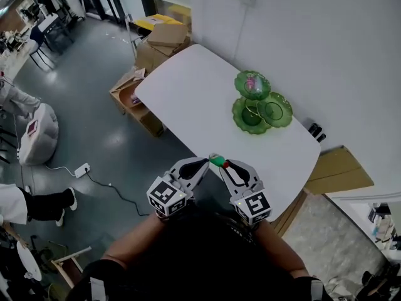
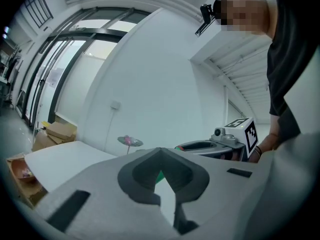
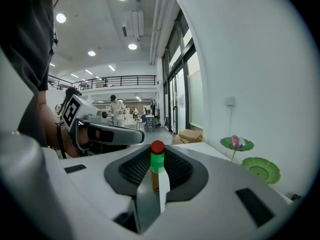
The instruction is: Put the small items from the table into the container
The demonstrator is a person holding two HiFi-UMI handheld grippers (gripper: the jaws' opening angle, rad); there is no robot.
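Pinched between the tips of the right tongs (image 1: pixel 224 164): a small green bottle-shaped piece with a round red cap and a tan base (image 3: pixel 157 160). Held in the air at the near edge of the white round-cornered desk (image 1: pixel 188 86), well apart from the green lotus-leaf tiered dish stand (image 1: pixel 237 113) over by the far wall. Just beside it, the left tongs (image 1: pixel 205 163), tips pressed together and gripping nothing. In the stand's top dish, a small pink item (image 1: pixel 252 84).

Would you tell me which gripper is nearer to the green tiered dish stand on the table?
Right. In the head view the right gripper sits below the green stand, slightly to its left; the left gripper is farther left still.
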